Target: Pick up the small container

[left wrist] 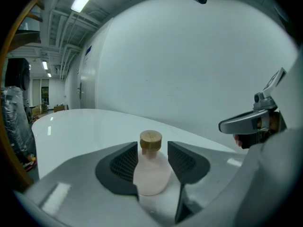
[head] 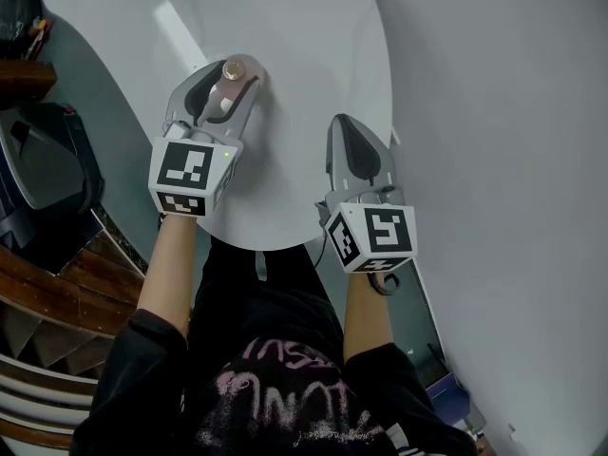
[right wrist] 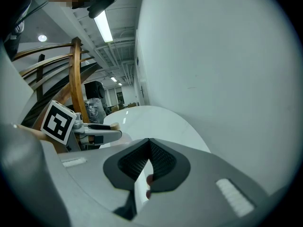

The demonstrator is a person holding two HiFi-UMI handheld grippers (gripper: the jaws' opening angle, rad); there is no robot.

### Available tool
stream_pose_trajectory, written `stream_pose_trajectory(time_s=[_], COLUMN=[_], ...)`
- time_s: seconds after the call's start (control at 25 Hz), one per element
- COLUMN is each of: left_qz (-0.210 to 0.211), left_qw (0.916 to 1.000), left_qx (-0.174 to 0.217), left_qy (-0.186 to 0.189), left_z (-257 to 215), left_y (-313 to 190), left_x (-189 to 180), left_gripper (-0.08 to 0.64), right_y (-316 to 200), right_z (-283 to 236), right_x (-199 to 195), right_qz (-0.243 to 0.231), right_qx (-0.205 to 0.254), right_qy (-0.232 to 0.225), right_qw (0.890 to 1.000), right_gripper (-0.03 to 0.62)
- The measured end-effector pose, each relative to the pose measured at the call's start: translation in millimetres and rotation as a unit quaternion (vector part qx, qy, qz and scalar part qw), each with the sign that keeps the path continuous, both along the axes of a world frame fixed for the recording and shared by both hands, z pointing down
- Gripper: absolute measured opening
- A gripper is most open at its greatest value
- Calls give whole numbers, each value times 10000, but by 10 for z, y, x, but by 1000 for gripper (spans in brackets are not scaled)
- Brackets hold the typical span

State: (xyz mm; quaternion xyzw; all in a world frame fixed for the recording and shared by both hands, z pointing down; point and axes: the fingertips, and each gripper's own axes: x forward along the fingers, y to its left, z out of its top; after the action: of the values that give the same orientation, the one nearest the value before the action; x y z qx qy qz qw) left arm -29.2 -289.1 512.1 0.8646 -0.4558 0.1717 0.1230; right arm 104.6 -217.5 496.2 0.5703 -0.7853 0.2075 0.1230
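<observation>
The small container (left wrist: 152,173) is a pale, frosted little bottle with a round wooden cap (left wrist: 150,141). It stands upright between the dark ribbed pads of my left gripper (left wrist: 151,162), which is shut on its body. From above, the container (head: 228,79) shows over the white round table (head: 285,27), inside my left gripper (head: 226,91). I cannot tell whether its base touches the table. My right gripper (head: 344,129) is to the right, near the table's edge, shut with nothing in it; its pads meet at the tip (right wrist: 149,148).
A grey-white wall (head: 513,112) runs close along the table's right side. Dark chairs (head: 38,160) and wooden steps (head: 47,293) lie to the left, below table level. A wooden curved railing (right wrist: 75,79) rises behind the left gripper (right wrist: 94,132).
</observation>
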Motion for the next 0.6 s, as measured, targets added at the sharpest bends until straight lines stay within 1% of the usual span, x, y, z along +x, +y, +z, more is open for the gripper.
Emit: stream_pose_trajectory(time_s=[0.12,0.24,0.6], left_qz=[-41,-133,-94], left_qw=[10000,9999,9999], left_qx=[0,-8,32], left_qy=[-10,31,70], left_z=[4,0,-21], left_y=[-19,-41,-56], left_x=[3,-23,-50], left_gripper=[184,167,155], right_y=[-4,-5,-12], right_z=[-1,12,-14], right_x=[34,32,-14], right_qz=[15,3,-11], right_qx=[-19,-22,-59], right_qy=[11,3,38], right_qw=[10000,10000,10000], right_gripper=[21,21,21])
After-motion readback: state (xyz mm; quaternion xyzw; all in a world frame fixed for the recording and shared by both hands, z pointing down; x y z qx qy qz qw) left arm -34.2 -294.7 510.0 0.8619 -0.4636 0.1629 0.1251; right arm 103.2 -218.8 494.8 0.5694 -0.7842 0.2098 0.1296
